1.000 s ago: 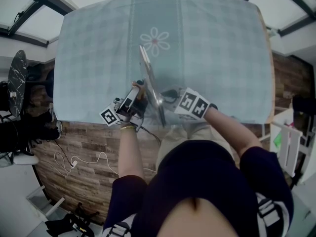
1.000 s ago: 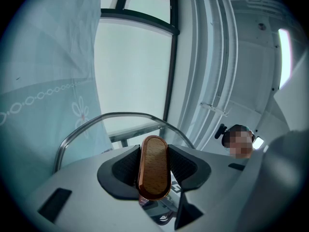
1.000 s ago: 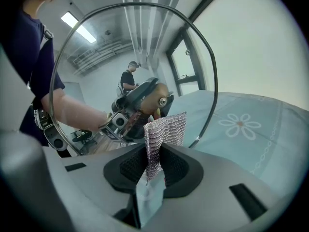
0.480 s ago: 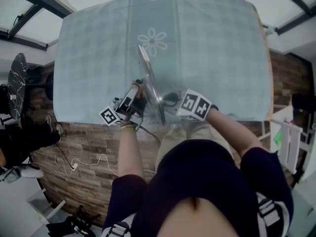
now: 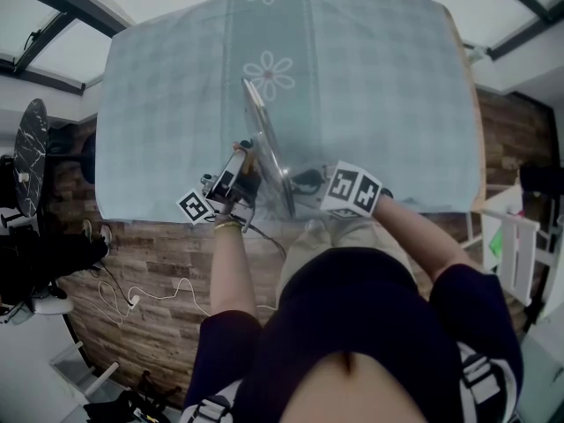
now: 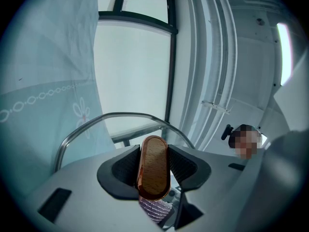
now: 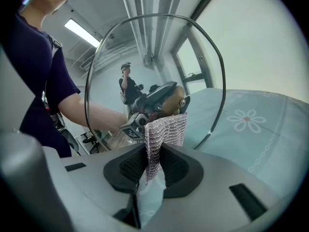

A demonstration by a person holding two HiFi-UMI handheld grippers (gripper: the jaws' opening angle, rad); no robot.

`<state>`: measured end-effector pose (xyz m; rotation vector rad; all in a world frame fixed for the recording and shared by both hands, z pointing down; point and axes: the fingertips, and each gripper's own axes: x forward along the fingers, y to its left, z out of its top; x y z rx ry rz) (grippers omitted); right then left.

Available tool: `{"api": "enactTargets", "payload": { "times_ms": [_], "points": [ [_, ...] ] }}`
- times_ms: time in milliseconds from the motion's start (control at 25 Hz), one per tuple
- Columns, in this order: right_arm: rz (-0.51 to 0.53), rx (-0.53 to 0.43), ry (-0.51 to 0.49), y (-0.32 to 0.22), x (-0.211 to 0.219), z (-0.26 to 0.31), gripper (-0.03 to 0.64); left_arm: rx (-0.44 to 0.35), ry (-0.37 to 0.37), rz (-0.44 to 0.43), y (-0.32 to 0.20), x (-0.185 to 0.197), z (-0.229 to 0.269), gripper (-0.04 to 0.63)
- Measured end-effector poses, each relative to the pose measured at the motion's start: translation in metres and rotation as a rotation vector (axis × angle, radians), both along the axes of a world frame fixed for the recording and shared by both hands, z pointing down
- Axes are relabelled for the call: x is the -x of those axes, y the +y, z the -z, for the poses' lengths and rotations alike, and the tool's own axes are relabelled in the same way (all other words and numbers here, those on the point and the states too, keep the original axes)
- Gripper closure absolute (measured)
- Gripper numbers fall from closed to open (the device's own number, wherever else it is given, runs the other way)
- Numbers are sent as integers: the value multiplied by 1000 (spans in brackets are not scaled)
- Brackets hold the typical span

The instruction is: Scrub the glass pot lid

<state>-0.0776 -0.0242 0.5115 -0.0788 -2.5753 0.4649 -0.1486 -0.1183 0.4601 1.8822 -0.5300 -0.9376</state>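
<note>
Left gripper (image 5: 236, 180) is clamping the wooden knob (image 6: 153, 170) of the glass pot lid (image 5: 268, 159). Its jaws are sitting partway apart, with both pads pressing the knob's sides. The lid is standing on edge, the metal rim (image 6: 120, 114) arcing above the jaws in the left gripper view. It's sitting over the near part of the teal tablecloth (image 5: 379, 86), between the two grippers. Can't tell whether the rim is touching the table.

Right gripper (image 5: 301, 181) is pinching a mesh scrub cloth (image 7: 164, 132) in narrow jaws, with the cloth sticking up out of them. It's facing the lid's inner side (image 7: 159, 57). The cloth's free end is sitting at the glass just below the knob's screw (image 7: 183, 100). It's looking like contact, not confirmed. The same cloth (image 6: 155, 209) is showing through the glass under the knob in the left gripper view.

The person is standing at the table's near edge, both forearms reaching in.
</note>
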Motion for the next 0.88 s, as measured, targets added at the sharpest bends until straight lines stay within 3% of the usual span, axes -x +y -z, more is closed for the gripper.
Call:
{"api": "enactTargets", "payload": {
  "times_ms": [880],
  "points": [
    [-13,-7,-9,31,-34,28,537,45,-38,33,3,-7,0,423]
  ]
}}
